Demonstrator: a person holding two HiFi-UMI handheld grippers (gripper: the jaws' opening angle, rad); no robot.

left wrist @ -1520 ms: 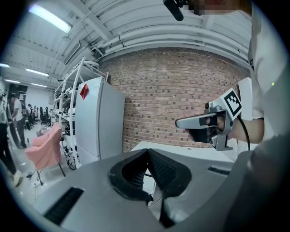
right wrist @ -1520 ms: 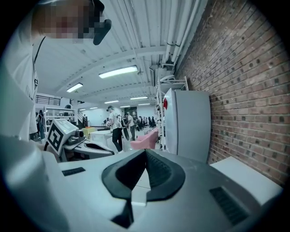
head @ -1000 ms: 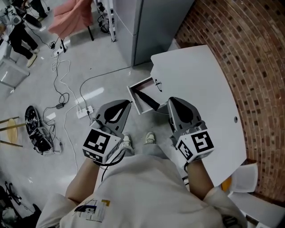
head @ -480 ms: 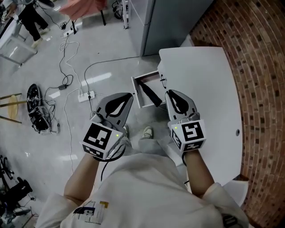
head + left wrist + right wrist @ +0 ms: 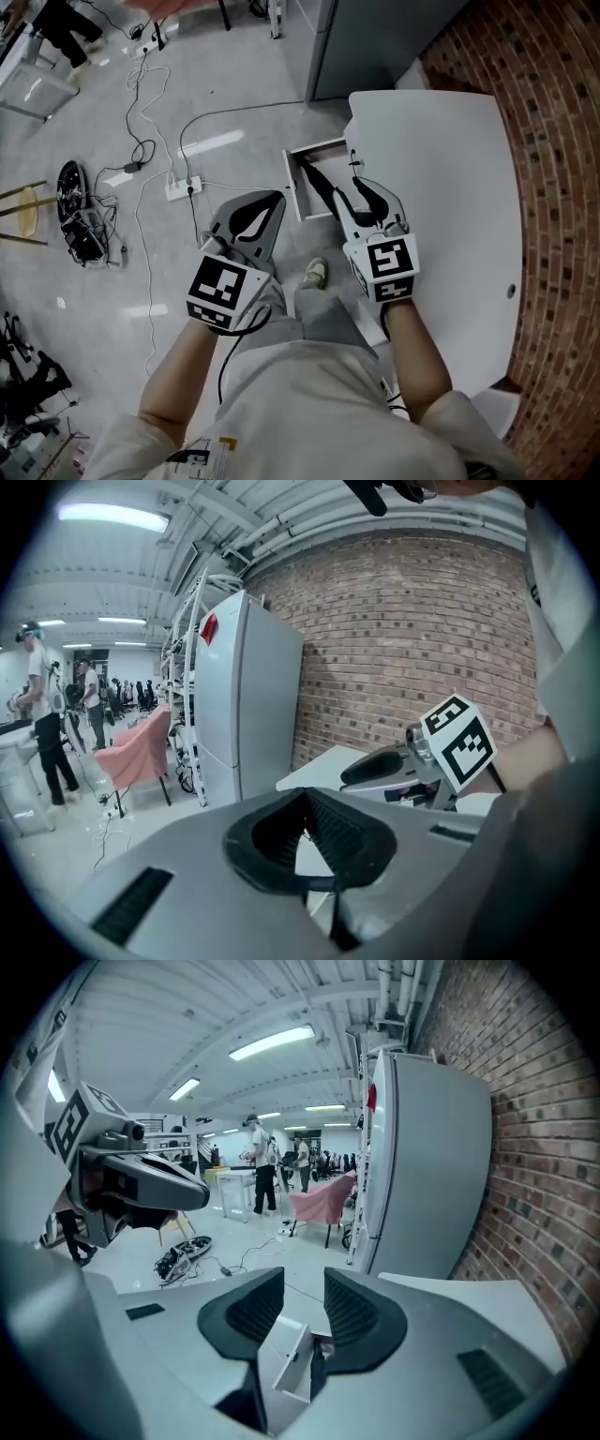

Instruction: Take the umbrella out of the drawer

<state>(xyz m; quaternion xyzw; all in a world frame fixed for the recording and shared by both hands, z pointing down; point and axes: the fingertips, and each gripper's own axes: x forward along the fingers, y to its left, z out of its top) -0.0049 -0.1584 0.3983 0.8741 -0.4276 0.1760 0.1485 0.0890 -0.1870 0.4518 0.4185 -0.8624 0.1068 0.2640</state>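
Your right hand-held gripper hangs just over the open drawer at the bench edge, its jaws opening with nothing between them. Your left hand-held gripper is closed and empty alongside. The folded black umbrella lies lengthwise in the drawer. It is likely light, with a stiff core under soft, slippery fabric, so pinch across its firm middle or the handle end, not loose cloth.

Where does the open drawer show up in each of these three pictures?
Head view: drawer upper centre, open at the white table's left edge.
Left gripper view: cannot be made out.
Right gripper view: drawer at bottom centre.
Shared landmark: the tall grey cabinet, in all three.
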